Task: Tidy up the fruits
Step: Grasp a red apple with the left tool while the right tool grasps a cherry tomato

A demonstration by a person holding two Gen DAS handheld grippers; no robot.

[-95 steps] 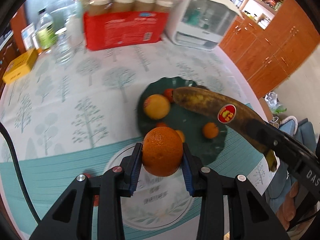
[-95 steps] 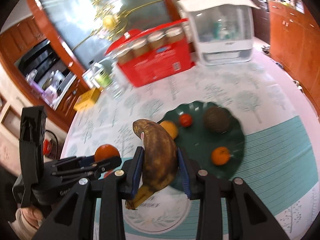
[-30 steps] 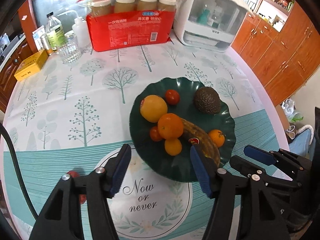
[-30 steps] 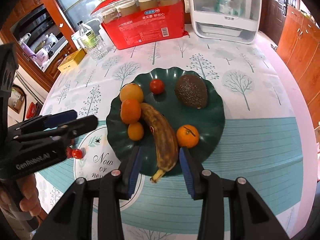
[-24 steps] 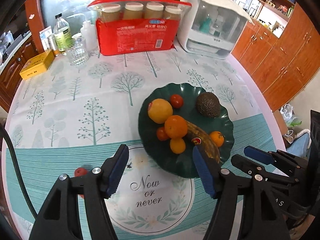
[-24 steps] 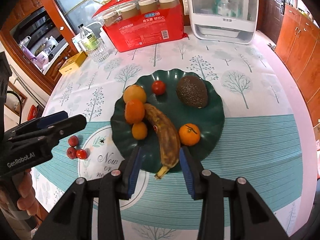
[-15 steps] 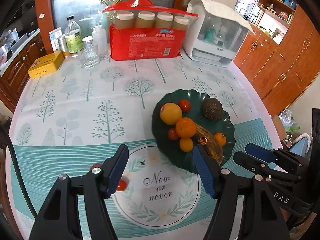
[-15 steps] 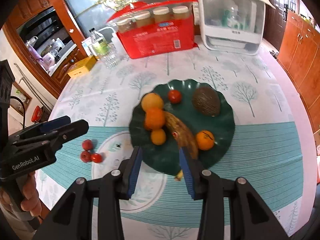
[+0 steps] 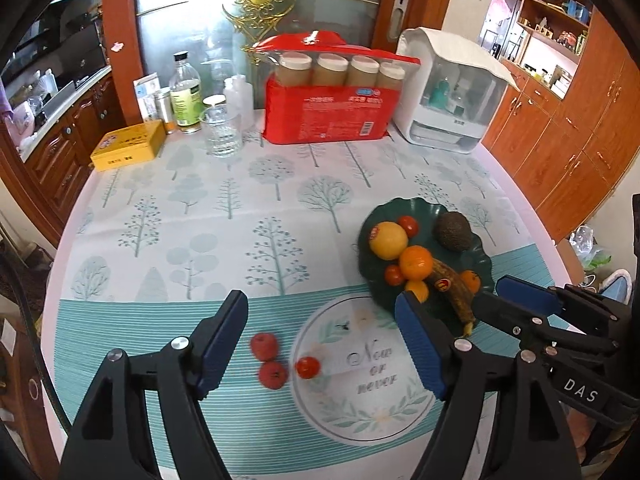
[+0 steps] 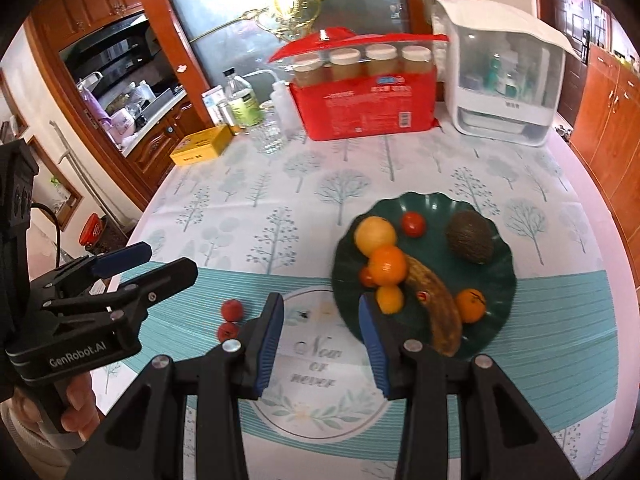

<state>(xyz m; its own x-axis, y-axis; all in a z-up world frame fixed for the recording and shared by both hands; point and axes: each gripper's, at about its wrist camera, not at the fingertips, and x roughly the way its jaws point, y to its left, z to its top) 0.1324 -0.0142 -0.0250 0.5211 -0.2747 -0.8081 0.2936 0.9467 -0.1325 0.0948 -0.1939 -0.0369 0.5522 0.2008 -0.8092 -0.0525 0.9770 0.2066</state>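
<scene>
In the left wrist view, the right-hand finger [image 9: 420, 344] covers the near left rim of the green plate [image 9: 482, 258] and the lower half of the small orange fruit [image 9: 417, 290] just beyond its tip. The banana [image 9: 454, 290] runs under the other gripper's fingers [image 9: 528, 300] at its stem end. In the right wrist view, the left-hand finger [image 10: 270, 332] hides whatever lies just behind it, next to two small red fruits [image 10: 231, 318]; a third cannot be told there. The print on the red package [image 10: 364, 106] is too small to read. The hand [image 10: 78, 408] is cut off at the picture's lower left edge.
</scene>
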